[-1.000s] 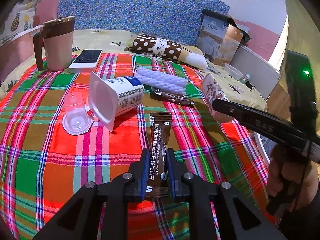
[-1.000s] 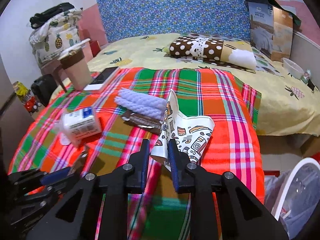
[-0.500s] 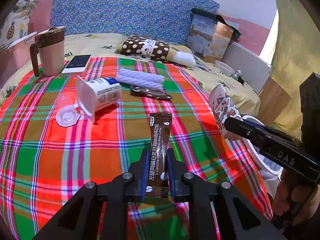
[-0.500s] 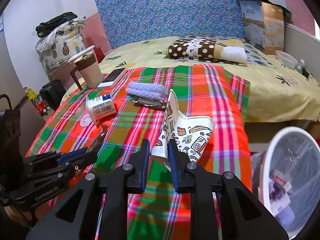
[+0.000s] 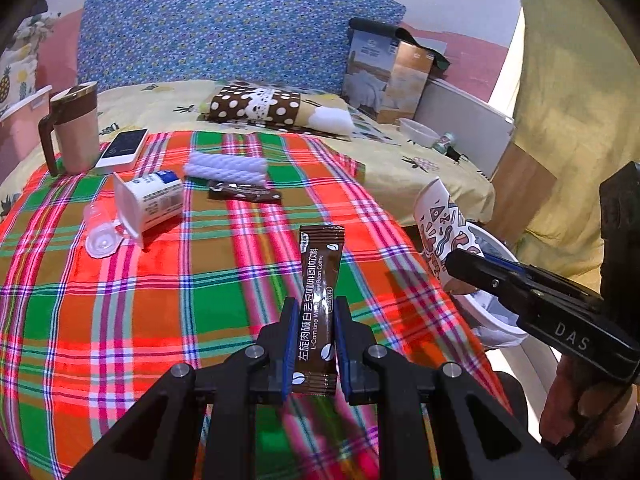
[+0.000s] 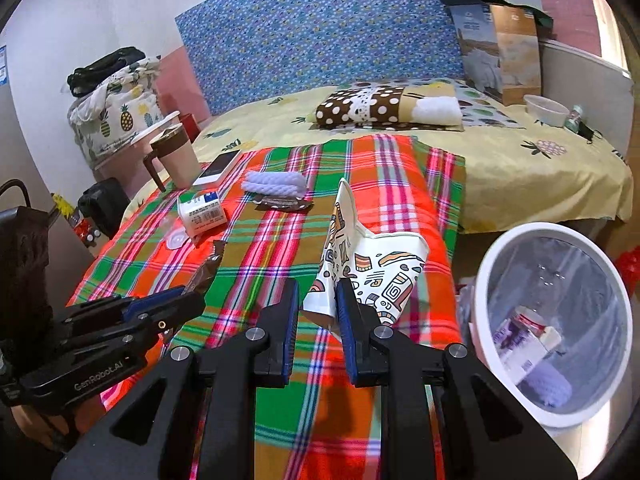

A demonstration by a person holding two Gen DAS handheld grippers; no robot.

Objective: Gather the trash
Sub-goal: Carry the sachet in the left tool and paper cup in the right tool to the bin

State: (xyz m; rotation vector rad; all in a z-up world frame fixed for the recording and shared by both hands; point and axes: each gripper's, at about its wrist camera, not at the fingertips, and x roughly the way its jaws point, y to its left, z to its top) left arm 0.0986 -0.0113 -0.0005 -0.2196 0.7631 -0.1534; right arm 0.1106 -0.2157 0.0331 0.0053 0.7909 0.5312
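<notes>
A brown coffee sachet [image 5: 320, 264] stands upright between the blue pads of my left gripper [image 5: 314, 308], which is shut on it above the plaid blanket [image 5: 160, 300]. A crushed patterned paper cup [image 6: 372, 264] is pinched at its lower edge by my right gripper [image 6: 318, 292], shut on it. In the left wrist view that cup [image 5: 440, 232] hangs at the bed's right edge, over the bin. The white-rimmed trash bin [image 6: 486, 280], lined with a clear bag, stands on the floor right of the bed and holds some packaging.
On the blanket lie a tipped yogurt cup [image 5: 148, 204], a clear plastic lid [image 5: 100, 236], a dark wrapper [image 5: 244, 192] and a white rope bundle [image 5: 228, 168]. A mug [image 5: 74, 128] and phone [image 5: 124, 148] stand at the far left. A spotted pillow [image 5: 256, 106] lies behind.
Both grippers have drawn back and to the right, away from the items on the blanket. The bin has come into fuller view at the right. Both grips are unchanged.
</notes>
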